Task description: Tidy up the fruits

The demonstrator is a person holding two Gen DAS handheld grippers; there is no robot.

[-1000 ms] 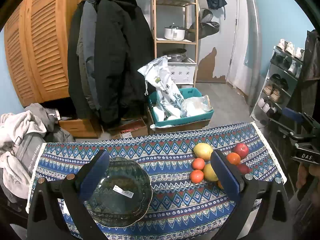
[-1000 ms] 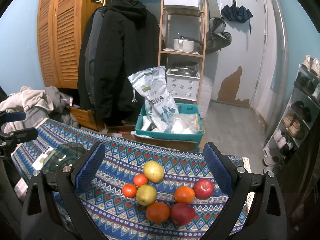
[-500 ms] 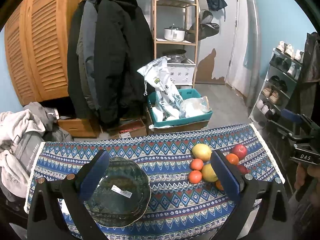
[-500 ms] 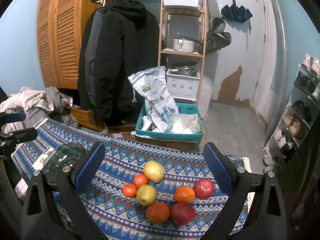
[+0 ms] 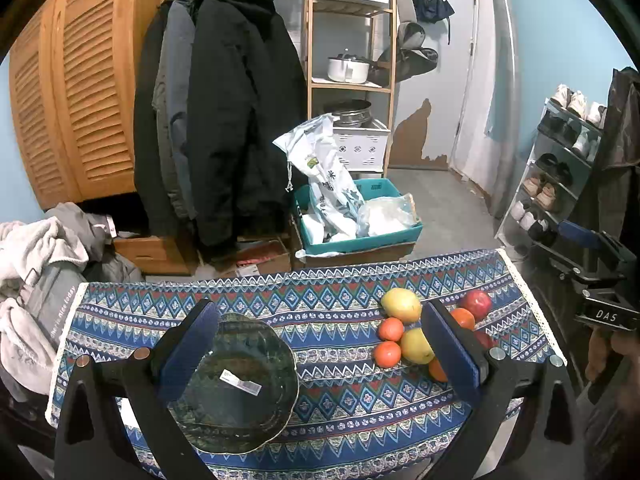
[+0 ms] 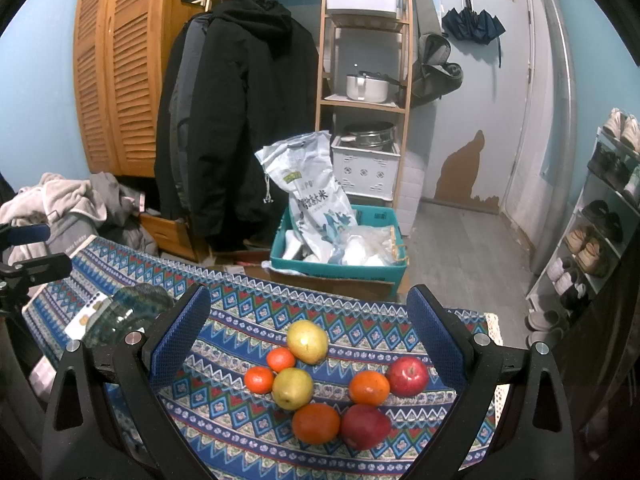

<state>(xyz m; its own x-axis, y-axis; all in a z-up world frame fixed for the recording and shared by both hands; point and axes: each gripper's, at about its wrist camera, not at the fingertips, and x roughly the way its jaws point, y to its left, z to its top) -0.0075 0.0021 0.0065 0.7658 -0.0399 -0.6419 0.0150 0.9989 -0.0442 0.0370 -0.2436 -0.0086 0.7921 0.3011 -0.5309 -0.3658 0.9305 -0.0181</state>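
Observation:
A dark green glass bowl [image 5: 236, 384] sits on the patterned blue tablecloth [image 5: 328, 312] at the left; it also shows in the right wrist view [image 6: 124, 310]. Several fruits lie in a cluster at the right: two yellow pears [image 6: 307, 341] [image 6: 293, 388], small tangerines [image 6: 281, 359], two oranges [image 6: 316, 423] [image 6: 369, 388] and two red apples [image 6: 408, 376] [image 6: 365, 426]. My left gripper [image 5: 320, 348] is open and empty above the bowl and cloth. My right gripper [image 6: 308, 340] is open and empty above the fruit cluster.
Beyond the table's far edge stand a teal crate [image 6: 340, 256] with a rice bag, a wooden shelf rack [image 6: 364, 100], hanging black coats [image 6: 240, 120] and a wooden louvred wardrobe [image 6: 120, 80]. A clothes pile [image 5: 36, 256] lies left; a shoe rack [image 5: 560, 184] stands right.
The left gripper has drifted slightly, shifting the bowl and fruits a little left and down in its view. The right gripper has not moved. Both stay open.

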